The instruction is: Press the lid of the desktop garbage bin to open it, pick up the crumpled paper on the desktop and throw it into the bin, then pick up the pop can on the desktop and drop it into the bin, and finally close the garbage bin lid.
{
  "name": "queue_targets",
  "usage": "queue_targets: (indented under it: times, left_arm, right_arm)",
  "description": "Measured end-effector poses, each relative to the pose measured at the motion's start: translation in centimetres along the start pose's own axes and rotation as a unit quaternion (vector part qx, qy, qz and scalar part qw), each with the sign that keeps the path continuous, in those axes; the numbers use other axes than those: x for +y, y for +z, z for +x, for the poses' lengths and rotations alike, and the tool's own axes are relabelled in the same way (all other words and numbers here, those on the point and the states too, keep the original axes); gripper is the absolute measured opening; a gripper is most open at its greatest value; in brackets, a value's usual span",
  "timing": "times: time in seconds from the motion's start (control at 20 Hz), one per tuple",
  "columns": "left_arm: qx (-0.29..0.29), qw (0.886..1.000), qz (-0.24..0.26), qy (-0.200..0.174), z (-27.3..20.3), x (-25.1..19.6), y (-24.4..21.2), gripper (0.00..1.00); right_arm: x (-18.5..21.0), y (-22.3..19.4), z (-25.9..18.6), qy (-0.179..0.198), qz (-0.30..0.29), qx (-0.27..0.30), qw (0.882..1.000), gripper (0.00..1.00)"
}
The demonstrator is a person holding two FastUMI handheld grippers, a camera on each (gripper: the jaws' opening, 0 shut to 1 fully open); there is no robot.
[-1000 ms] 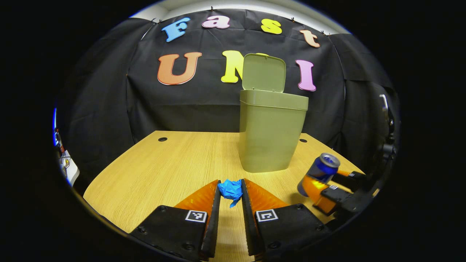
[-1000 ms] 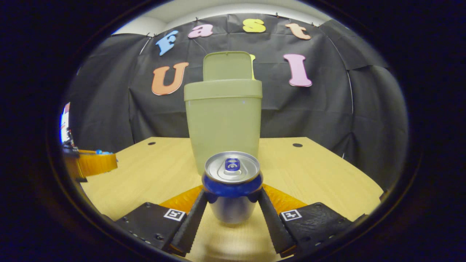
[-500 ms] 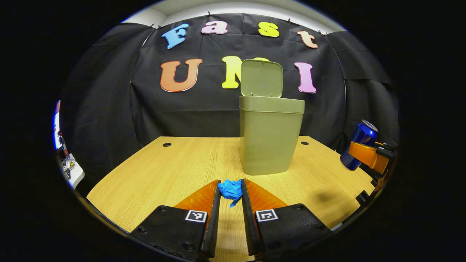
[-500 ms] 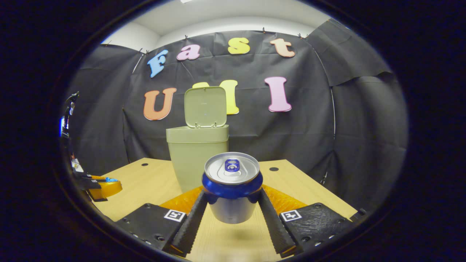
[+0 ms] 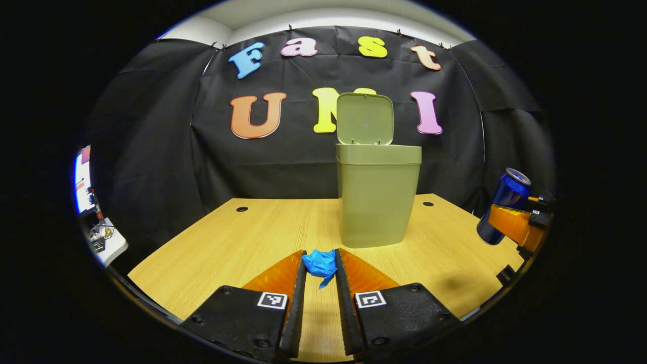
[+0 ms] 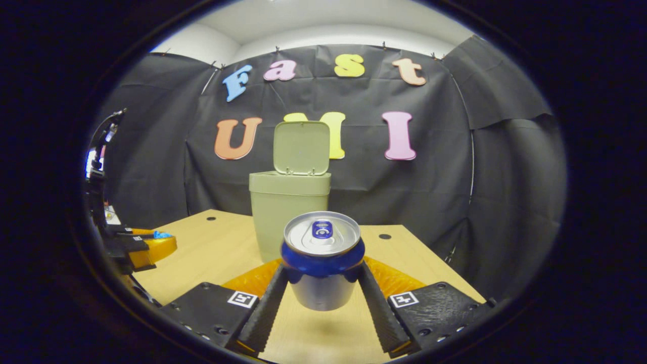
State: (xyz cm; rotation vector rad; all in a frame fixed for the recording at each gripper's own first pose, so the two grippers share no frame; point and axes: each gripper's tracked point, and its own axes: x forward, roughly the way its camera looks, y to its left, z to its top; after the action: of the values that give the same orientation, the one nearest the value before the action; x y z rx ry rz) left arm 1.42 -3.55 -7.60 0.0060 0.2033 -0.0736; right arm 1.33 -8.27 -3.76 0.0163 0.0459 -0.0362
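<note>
An olive-green garbage bin [image 5: 378, 202] stands toward the back of the wooden desk [image 5: 237, 242], its lid [image 5: 365, 119] flipped upright. My left gripper [image 5: 320, 270] is shut on a crumpled blue paper [image 5: 320, 264], held above the desk's near side, short of the bin. In the right gripper view my right gripper [image 6: 322, 275] is shut on a blue and silver pop can [image 6: 322, 260], lifted off the desk, with the bin [image 6: 289, 210] farther ahead. In the left gripper view, the can [image 5: 504, 205] and the right gripper hang at the far right.
Two round cable holes [image 5: 241, 209] sit in the desk near its back corners. The black cloth wall hangs right behind the bin. A white surface with small items [image 5: 103, 237] lies off the desk's left edge. My left gripper with the paper [image 6: 146, 245] is at the left in the right gripper view.
Both grippers have pulled back from the bin and risen. The right gripper has lifted the can off the desk. Neither grip has changed.
</note>
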Motion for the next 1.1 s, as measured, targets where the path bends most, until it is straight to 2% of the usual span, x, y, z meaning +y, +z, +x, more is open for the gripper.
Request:
queue_targets:
  times: [0.2,0.4,0.5,0.55,0.7,0.75,0.8,0.9,1.1]
  left_arm:
    - [0.019,1.000,-0.014,0.000,1.1,0.2,1.1,0.35]
    - [0.017,1.000,-0.002,-0.003,2.9,0.3,4.9,0.35]
    - [0.035,0.999,-0.013,-0.016,4.1,-0.2,6.3,0.35]
    - [0.032,0.999,-0.005,-0.011,4.9,0.1,8.2,0.35]
    - [-0.001,1.000,0.026,-0.009,7.0,-0.5,12.6,0.35]
    - [-0.007,0.999,0.030,-0.008,8.0,-0.6,13.7,0.39]
    - [-0.012,1.000,0.028,-0.006,9.2,-0.7,15.3,0.35]
    - [-0.040,0.999,0.028,0.005,11.2,-1.2,18.3,0.35]
    - [-0.106,0.992,0.061,-0.014,16.0,-3.9,23.4,0.34]
  right_arm:
    - [0.3,-0.4,0.2,0.015,-0.003,0.004,1.000,0.80]
    - [-0.4,-0.3,0.2,0.013,0.002,0.011,1.000,0.80]
    - [-0.2,-0.5,0.3,0.030,0.012,0.017,0.999,0.80]
    - [-0.2,-0.7,0.3,0.038,0.021,0.024,0.999,0.80]
    - [-1.4,-0.8,0.7,0.033,0.031,0.032,0.998,0.80]
    - [-1.8,-0.8,0.8,0.026,0.028,0.032,0.999,0.80]
    - [-2.1,-0.8,1.0,0.023,0.028,0.033,0.999,0.80]
    - [-2.3,-0.9,1.2,0.023,0.031,0.036,0.999,0.80]
    - [-3.7,-0.3,1.0,0.002,0.020,0.025,0.999,0.80]
